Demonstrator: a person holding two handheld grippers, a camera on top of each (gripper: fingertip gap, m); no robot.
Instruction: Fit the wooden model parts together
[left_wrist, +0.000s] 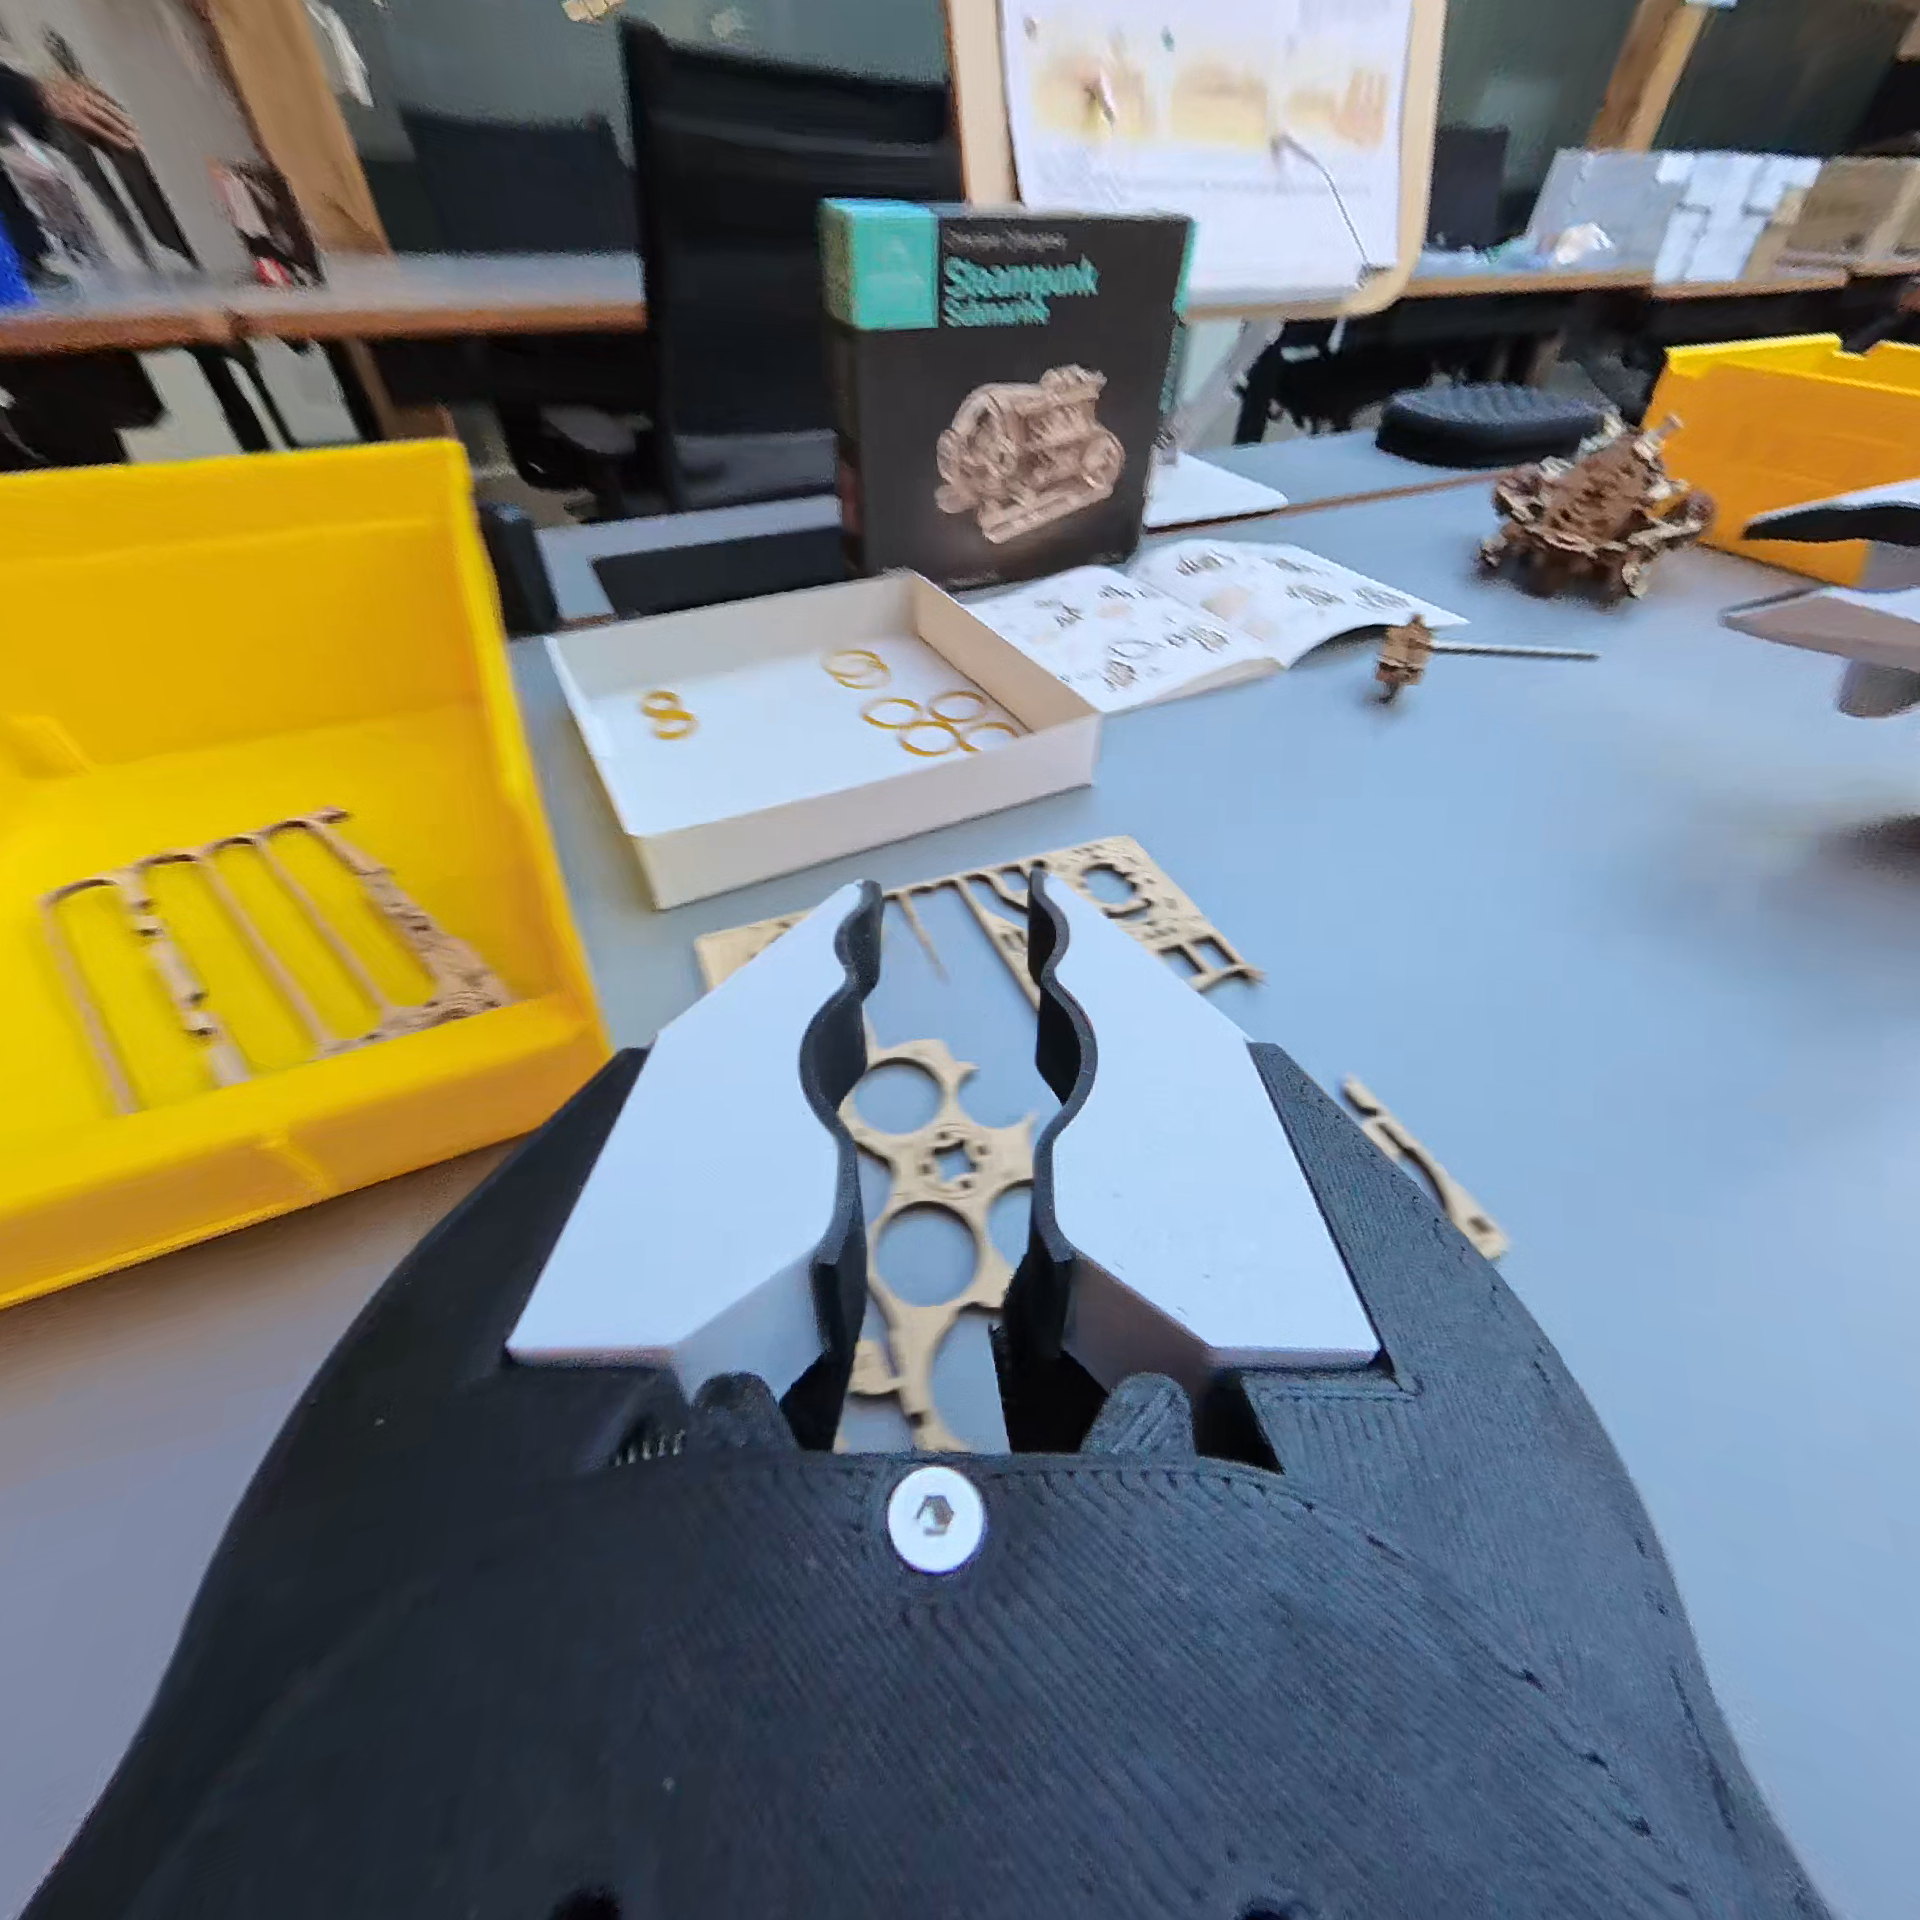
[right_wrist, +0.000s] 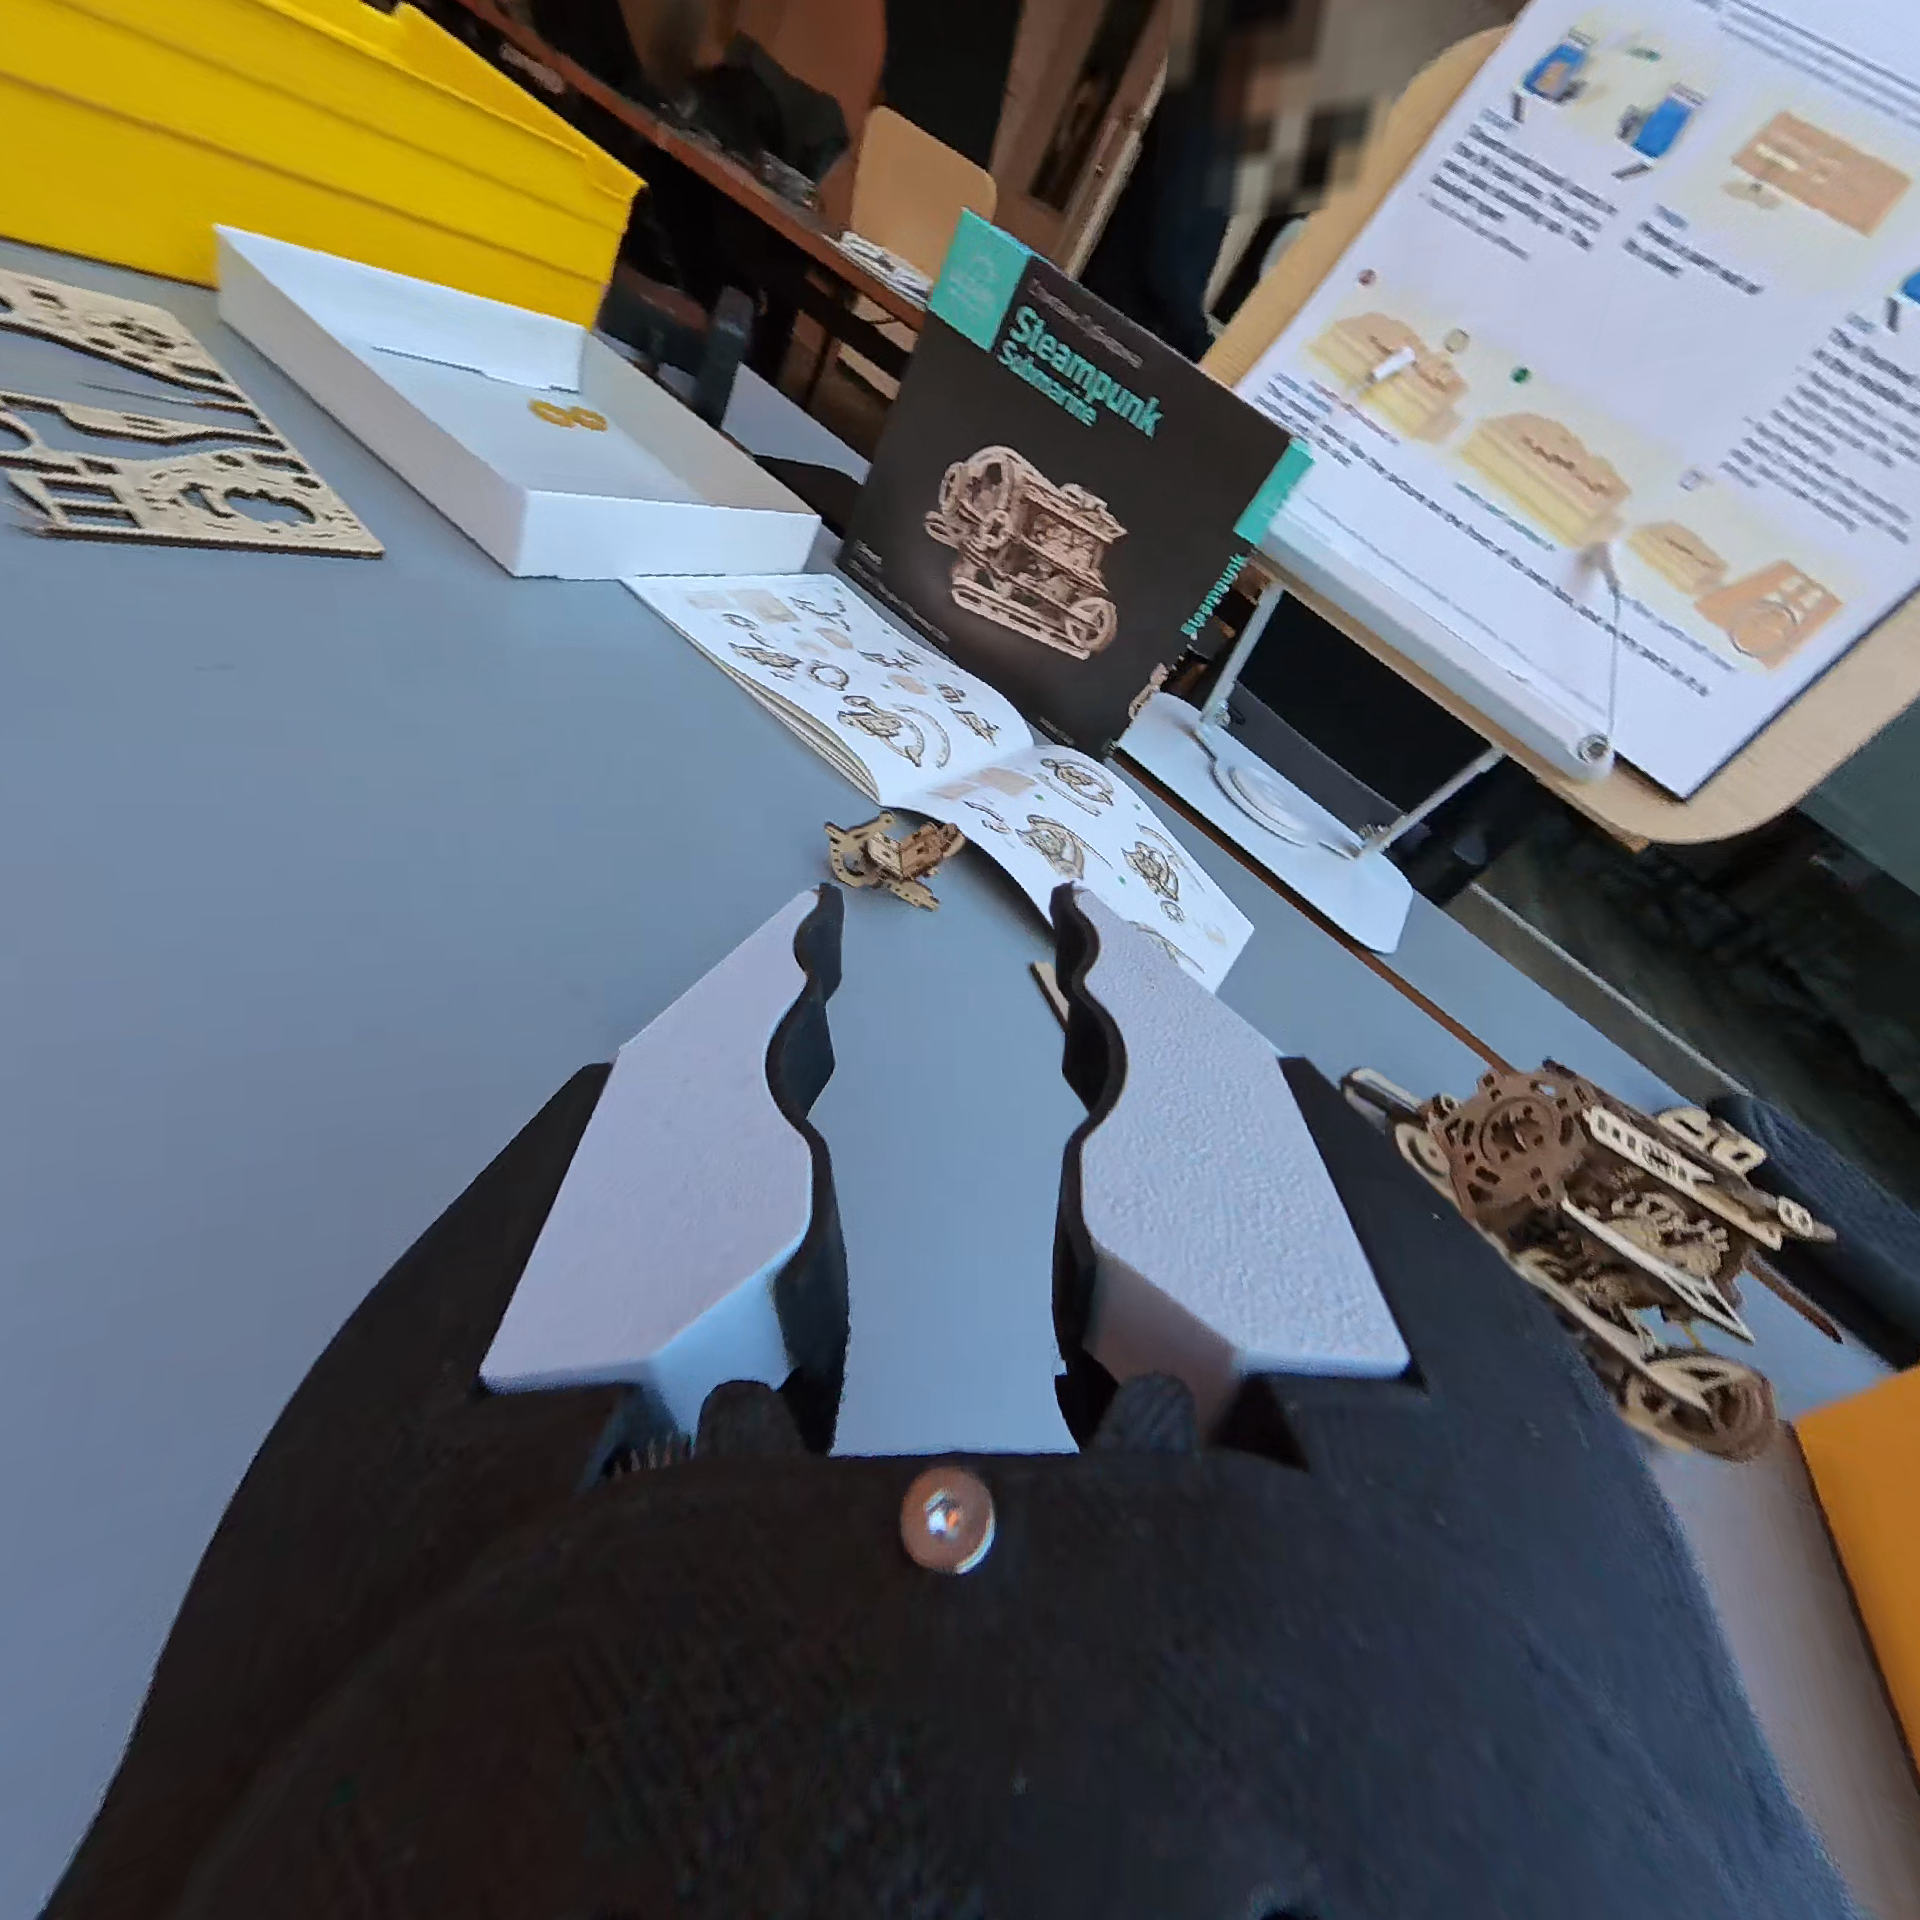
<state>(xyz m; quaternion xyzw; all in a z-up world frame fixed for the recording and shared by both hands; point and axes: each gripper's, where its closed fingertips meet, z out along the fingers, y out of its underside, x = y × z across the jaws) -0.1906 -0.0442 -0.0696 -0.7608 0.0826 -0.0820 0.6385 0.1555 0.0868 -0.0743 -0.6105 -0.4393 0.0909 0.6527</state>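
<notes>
Left gripper (left_wrist: 951, 914): fingers stood apart with a clear gap between them and nothing held; it hung over the punched wooden sheet.
Right gripper (right_wrist: 940, 920): fingers parted somewhat wider, likewise empty, over bare grey table (right_wrist: 364, 831).
Punched wooden sheet (left_wrist: 940, 1195): lay flat on the table directly below the left gripper; many cut-outs were already vacant, so parts had evidently been taken from it. A narrow wooden offcut (left_wrist: 1429, 1169) lay just beside it.
Small sub-assembly (right_wrist: 894, 852): a little wooden unit with a thin rod, loose on the table just ahead of the right fingertips, touching the edge of the instruction booklet (right_wrist: 935, 727). Judged the next part to be joined.
Part-built model (right_wrist: 1600, 1195): a dense cluster of fitted wooden pieces, resting on the table to the right of the right gripper, well apart from the sub-assembly.
Yellow bin (left_wrist: 260, 644): held a spent wooden frame (left_wrist: 249, 935), near the left gripper's left side.
White tray (left_wrist: 831, 717): held several gold-coloured rings, unused.
Kit box (left_wrist: 1003, 384): stood upright behind the tray and booklet.
Progress: judged to be well under way but unfinished; main body largely built, sub-assembly not yet attached, rings and remaining sheet parts still to fit. Neither gripper had hold of any piece.
</notes>
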